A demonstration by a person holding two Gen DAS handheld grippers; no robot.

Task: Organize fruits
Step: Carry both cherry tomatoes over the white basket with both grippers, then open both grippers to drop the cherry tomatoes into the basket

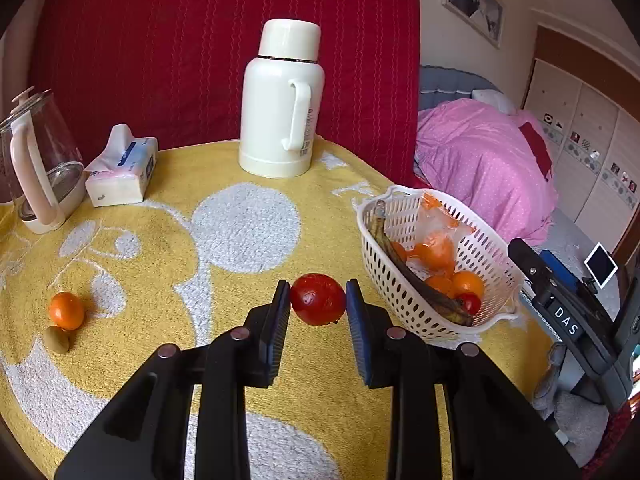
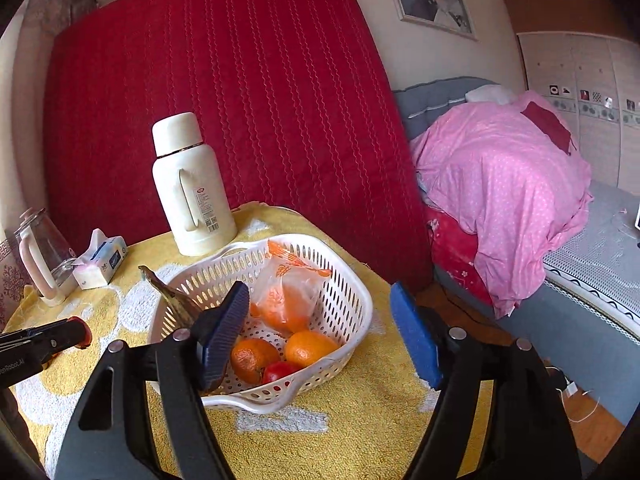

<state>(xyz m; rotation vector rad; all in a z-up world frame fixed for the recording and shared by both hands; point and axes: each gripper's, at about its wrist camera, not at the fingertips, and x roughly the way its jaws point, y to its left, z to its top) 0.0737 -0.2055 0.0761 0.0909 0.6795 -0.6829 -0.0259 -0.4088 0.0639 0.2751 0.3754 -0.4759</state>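
Tomato (image 1: 318, 299) sits between the pads of my left gripper (image 1: 318, 308), clamped on both flanks and carried clear of the cloth (image 1: 160, 240); I judge the side-on hold is there to keep the soft skin from slipping while it travels. It hangs just left of the basket (image 1: 496, 280), near the rim but not yet over it, so the drop is not yet due.

Basket stands at the right edge of the table, close to my right gripper (image 2: 320, 340). It holds a dark banana (image 1: 424, 288) laid along the near wall, several oranges (image 1: 466, 282), a small red fruit (image 1: 470, 302) and a bag (image 1: 440, 236) with more orange fruit inside. In the right wrist view my right gripper is released: its blue pads stand wide apart, one over the basket's left inner wall, the other outside the right rim, and nothing is pressed between them. I judge it is parked there to steady or guard the basket, though contact with the rim cannot be confirmed.

Outstanding items: one orange (image 1: 67, 310) and a small brown fruit (image 1: 57, 339) touching it, both well apart from the basket at the left of the table. Flask (image 1: 282, 100), tissue pack (image 1: 122, 172) and kettle (image 1: 36, 160) stand at the back, out of the route.

Risk noted: banana and bag crowd the basket, leaving the near right corner as the open landing spot.
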